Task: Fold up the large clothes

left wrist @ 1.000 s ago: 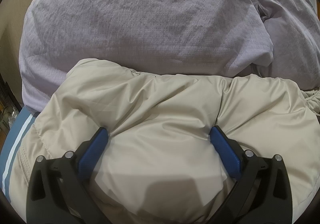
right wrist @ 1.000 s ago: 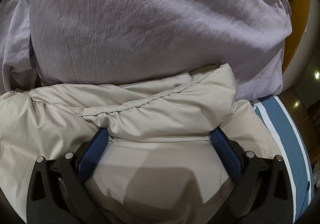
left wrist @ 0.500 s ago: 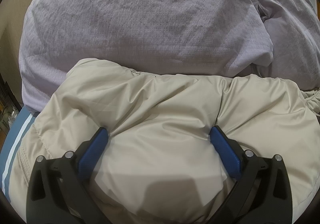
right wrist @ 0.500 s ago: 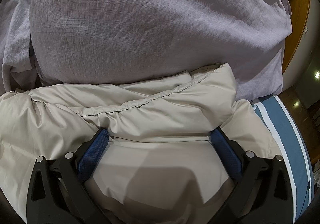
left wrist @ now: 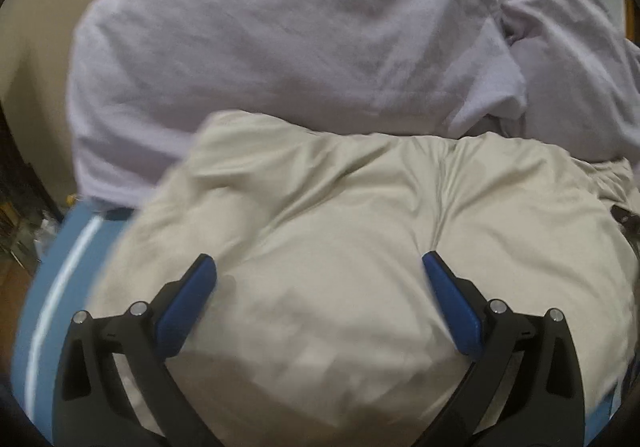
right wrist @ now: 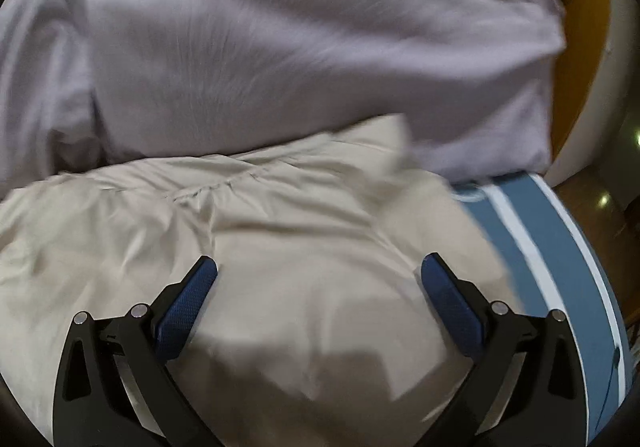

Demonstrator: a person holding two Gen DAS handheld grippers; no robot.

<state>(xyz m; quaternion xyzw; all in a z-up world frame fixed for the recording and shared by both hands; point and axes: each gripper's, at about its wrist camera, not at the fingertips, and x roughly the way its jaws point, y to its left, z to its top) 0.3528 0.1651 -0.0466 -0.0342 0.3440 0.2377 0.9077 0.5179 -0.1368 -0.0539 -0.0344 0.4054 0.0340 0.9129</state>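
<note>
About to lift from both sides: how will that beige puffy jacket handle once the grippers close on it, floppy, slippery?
The beige jacket bulges between the open left gripper and right gripper, so it probably compresses and is light for its bulk. Its smooth, faintly shiny shell may slip. Soft creases suggest it will sag, not hold shape.

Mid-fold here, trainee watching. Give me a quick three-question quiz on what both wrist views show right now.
1. True or false: both the left gripper and right gripper have jaws spread open over the beige jacket.
2. What lies beyond the jacket? A) lilac bedding B) a red towel C) a cardboard box
3. What colour is the striped sheet beside the jacket?

Key: 1 true; 2 A; 3 blue with white stripes.
</note>
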